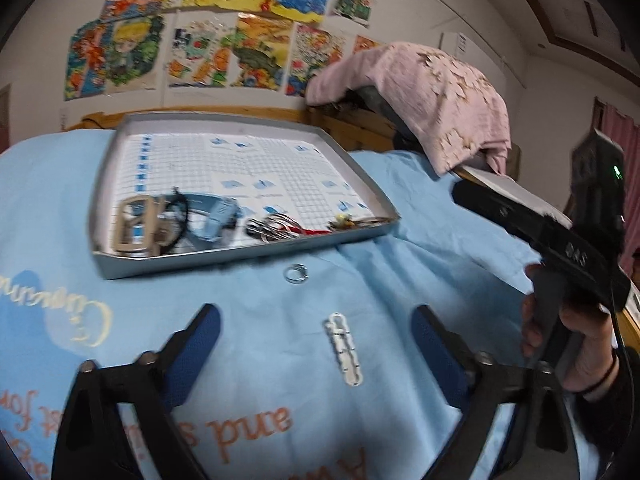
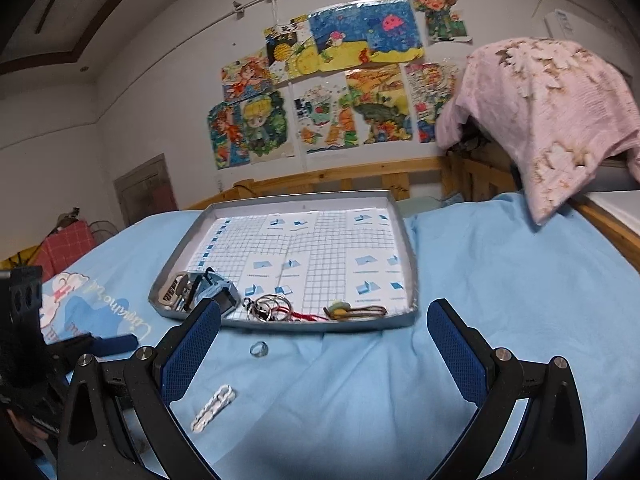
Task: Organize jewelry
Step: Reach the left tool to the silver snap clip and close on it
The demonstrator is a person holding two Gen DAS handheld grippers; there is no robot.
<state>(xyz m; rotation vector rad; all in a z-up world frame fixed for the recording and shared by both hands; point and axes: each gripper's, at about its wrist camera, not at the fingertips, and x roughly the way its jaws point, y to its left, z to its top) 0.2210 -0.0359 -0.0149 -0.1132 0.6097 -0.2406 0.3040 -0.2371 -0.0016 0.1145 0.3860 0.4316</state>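
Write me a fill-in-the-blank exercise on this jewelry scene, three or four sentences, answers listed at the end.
1. The silver ring lies on the blue cloth, just outside the ____.
2. The white bracelet lies between the open left gripper's fingers, not yet ____.
3. The watches sit in the tray's near-____ corner.
4. A ____ blanket hangs over the wooden bed frame.

Answers: tray; gripped; left; pink
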